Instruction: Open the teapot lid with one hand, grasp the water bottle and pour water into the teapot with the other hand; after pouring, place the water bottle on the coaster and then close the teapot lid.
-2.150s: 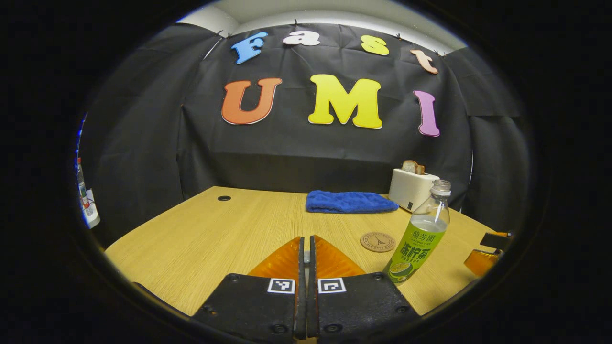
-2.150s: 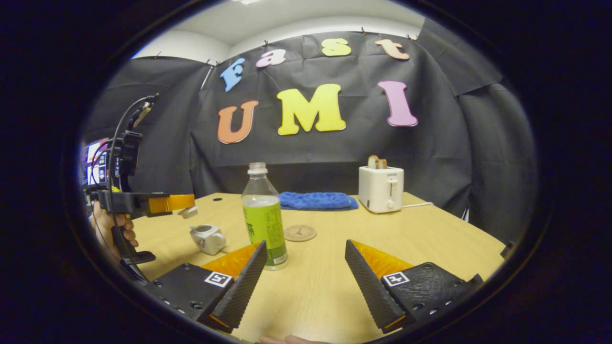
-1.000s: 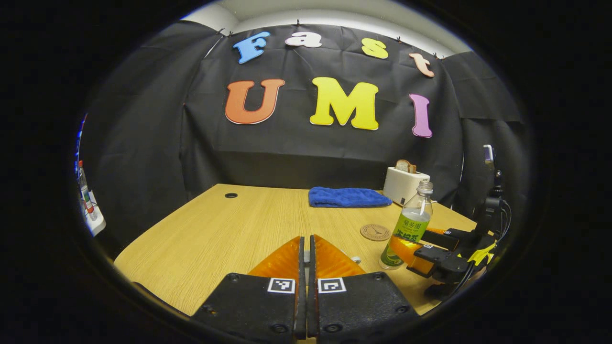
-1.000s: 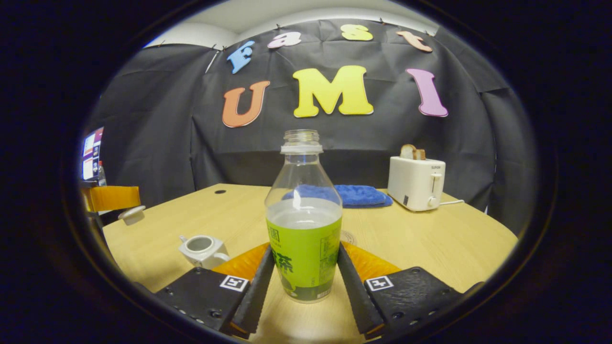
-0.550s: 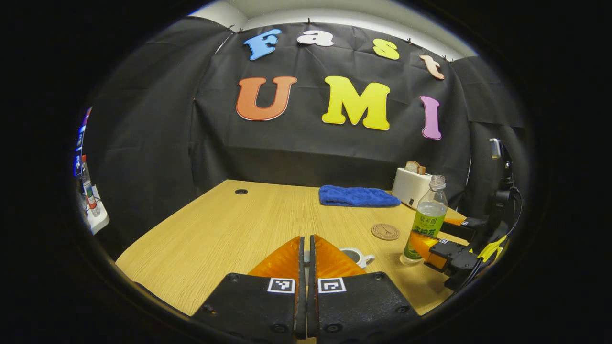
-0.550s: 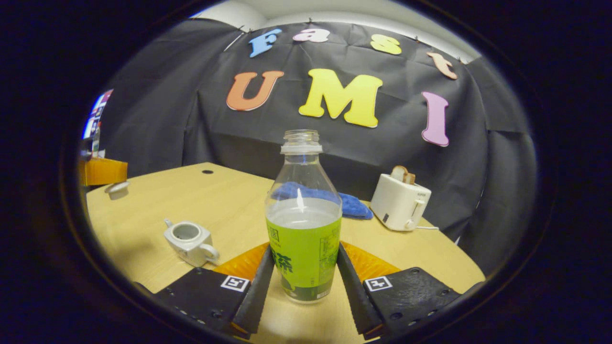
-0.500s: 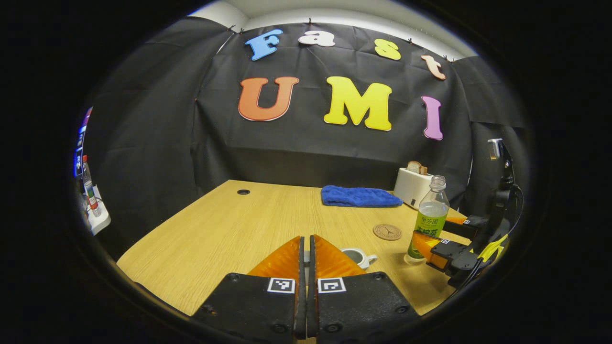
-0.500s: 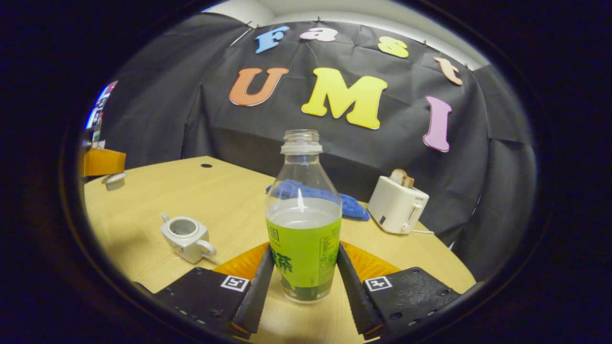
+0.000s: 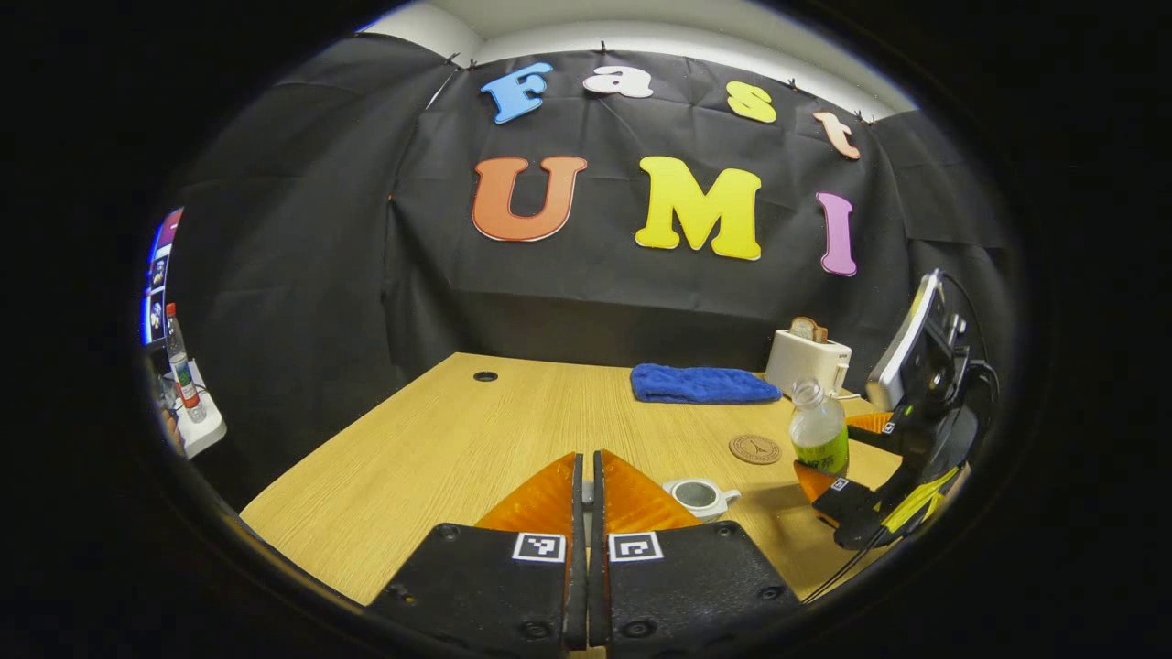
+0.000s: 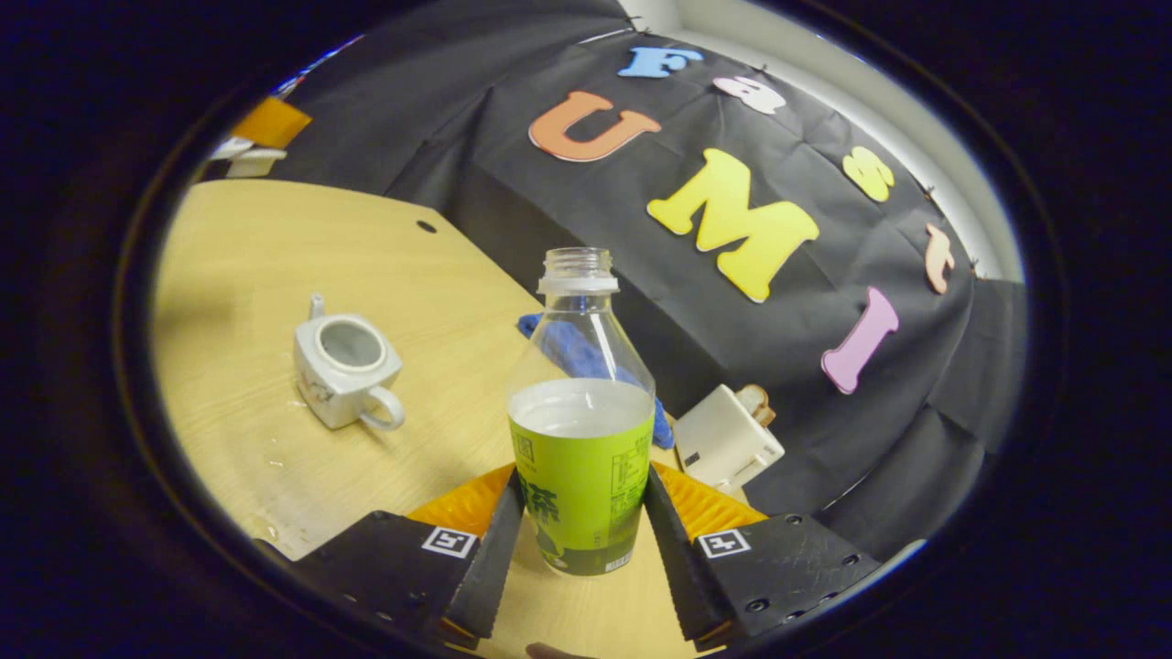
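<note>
Above the wooden table, the right gripper clamps the tilted water bottle beside the open teapot. Left gripper fingers are pressed together; whether they pinch the lid is unclear. Coaster lies near the teapot.

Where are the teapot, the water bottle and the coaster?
teapot (image 10: 346,373): right gripper view, on its body below the open rim.
water bottle (image 10: 580,476): right gripper view, on its green label.
coaster (image 9: 755,449): left gripper view, on its top face.

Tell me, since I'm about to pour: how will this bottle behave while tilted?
The bottle has no cap and is about half full, so water probably shifts and spills early. Its thin clear wall likely flexes under the right gripper. The glossy label may slip.
</note>
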### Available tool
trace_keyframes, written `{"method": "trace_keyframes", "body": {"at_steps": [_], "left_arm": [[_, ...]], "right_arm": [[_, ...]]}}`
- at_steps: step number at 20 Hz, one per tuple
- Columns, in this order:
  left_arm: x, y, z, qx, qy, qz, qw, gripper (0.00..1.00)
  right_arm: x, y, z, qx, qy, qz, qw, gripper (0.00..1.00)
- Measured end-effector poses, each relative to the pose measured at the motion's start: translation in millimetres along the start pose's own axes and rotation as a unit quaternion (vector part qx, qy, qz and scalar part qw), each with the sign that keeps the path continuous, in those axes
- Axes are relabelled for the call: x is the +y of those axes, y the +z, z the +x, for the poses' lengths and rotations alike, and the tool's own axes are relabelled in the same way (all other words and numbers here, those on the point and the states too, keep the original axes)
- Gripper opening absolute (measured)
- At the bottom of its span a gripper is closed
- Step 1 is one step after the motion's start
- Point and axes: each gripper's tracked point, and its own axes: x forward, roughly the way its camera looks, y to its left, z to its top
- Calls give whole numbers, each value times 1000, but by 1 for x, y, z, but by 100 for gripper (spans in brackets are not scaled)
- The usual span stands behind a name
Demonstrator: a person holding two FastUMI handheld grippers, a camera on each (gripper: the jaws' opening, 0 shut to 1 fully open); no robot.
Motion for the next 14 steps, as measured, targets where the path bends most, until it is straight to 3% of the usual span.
{"method": "trace_keyframes", "body": {"at_steps": [5,10,14], "left_arm": [[3,-4,1,4,-3,15,1000,4],[1,-2,-1,3,-10,37,999,4],[5,2,-5,-1,-14,27,1000,4]], "right_arm": [[10,4,2,-3,-24,-113,993,72],[12,6,12,11,-32,-180,983,74],[11,16,16,-3,-53,-260,964,73]]}}
